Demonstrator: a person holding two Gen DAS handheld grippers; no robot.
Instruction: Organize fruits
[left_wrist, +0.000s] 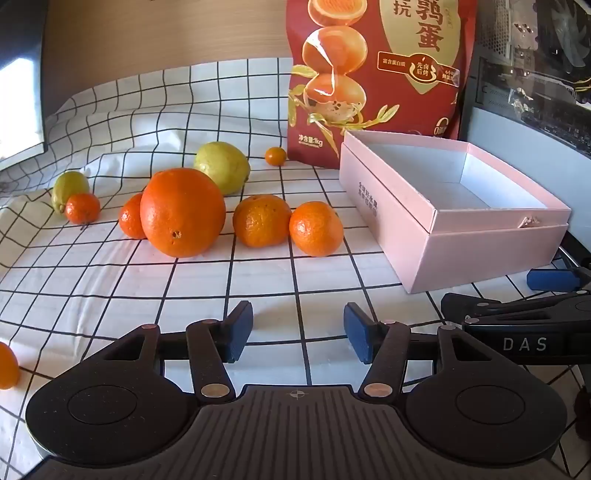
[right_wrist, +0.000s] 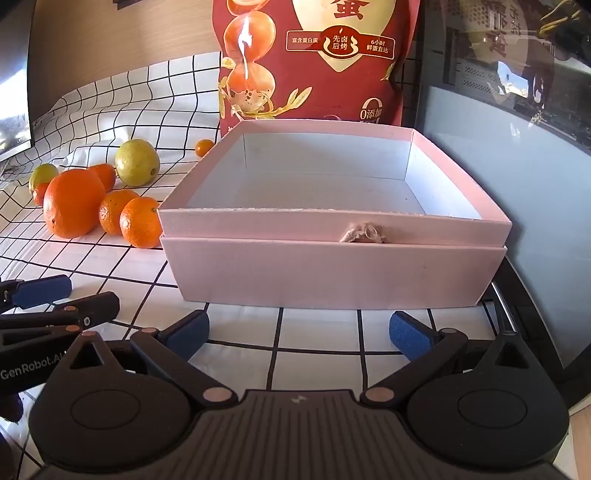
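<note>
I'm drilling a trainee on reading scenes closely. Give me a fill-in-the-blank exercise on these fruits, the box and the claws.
1. The open pink cardboard box holds ____ fruit.
2. The biggest round orange fruit lies on a white cloth with a black ____ pattern.
3. Behind the box stands a tall ____ snack bag.
4. The left claw and the right claw both hold ____.

Missing words: no; grid; red; nothing

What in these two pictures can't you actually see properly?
- Orange fruit, left wrist view: cut off by the left edge.
- Small orange, left wrist view: half hidden behind the big orange.
- Red bag, right wrist view: top cut off, foot hidden by the pink box.
</note>
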